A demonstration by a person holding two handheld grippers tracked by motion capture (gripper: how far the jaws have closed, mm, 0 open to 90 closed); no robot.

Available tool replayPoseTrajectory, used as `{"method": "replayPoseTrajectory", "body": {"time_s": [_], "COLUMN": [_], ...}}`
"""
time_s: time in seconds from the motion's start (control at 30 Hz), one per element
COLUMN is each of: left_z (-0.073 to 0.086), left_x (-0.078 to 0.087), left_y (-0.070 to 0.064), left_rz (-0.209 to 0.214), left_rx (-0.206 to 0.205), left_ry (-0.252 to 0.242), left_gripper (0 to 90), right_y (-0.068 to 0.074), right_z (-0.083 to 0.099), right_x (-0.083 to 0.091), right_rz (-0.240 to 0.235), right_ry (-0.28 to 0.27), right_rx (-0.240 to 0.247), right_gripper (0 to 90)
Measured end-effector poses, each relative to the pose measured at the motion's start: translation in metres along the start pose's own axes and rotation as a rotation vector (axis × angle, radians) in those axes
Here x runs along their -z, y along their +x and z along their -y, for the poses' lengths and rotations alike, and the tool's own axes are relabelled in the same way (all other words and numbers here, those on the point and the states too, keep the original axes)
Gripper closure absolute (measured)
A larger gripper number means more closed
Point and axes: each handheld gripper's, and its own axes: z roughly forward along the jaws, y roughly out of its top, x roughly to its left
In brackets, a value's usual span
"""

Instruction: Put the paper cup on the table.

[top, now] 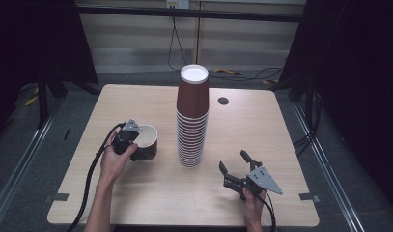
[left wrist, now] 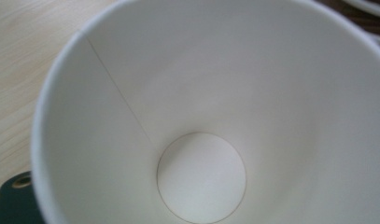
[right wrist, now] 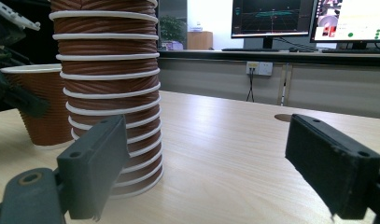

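On the table (top: pixel 261 130), plain unlabelled brown cups (top: pixel 192 121); right tongs (top: pixel 237 167) agape.

The left hand (top: pixel 114 162) held the left gripper (top: pixel 128 137) at the tabletop's left, forearm entering from the bottom edge; whether its fingers were spread or closed could not be told. The right hand (top: pixel 252 202) held the right gripper (top: pixel 234 162) near the front right, its 2 fingers (right wrist: pixel 92 163) spread wide apart, gripping nothing.

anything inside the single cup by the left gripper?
Nothing: the single cup shows a bare white wall, a seam and a clean bottom. Its near rim is cut off at the frame edge, so that strip stays unseen.
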Motion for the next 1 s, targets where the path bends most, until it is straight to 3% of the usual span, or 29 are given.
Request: {"method": "replayPoseTrajectory", "body": {"time_s": [0.07, 0.37, 0.5, 0.63, 0.73, 1.0], "left_z": [0.003, 0.017, 0.022, 0.026, 0.029, 0.036], "left_x": [-0.002, 0.000, -0.001, -0.001, -0.002, 0.000], "left_y": [-0.001, -0.004, -0.003, -0.001, 0.001, -0.005], "left_rz": [-0.021, -0.039, -0.043, -0.048, -0.051, -0.063], "left_rx": [-0.018, 0.015, 0.013, 0.054, 0.062, 0.092], "left_ry": [-0.002, -0.059, -0.048, -0.034, -0.035, -0.075], "left_gripper": [12.4, 13.9, 15.2, 15.2, 15.3, 15.6], "right_y": [0.000, 0.000, 0.000, 0.000, 0.000, 0.000], "right_z": [0.000, 0.000, 0.000, 0.000, 0.000, 0.000], "right_x": [0.000, 0.000, 0.000, 0.000, 0.000, 0.000], "right_rz": [0.000, -0.001, -0.002, -0.003, -0.003, -0.003], "right_ry": [0.000, -0.001, -0.001, -0.001, -0.001, -0.001], "right_rx": [0.000, 0.000, 0.000, 0.000, 0.000, 0.000], "right_gripper": [12.7, 12.7, 12.7, 12.7, 12.7, 12.7]}}
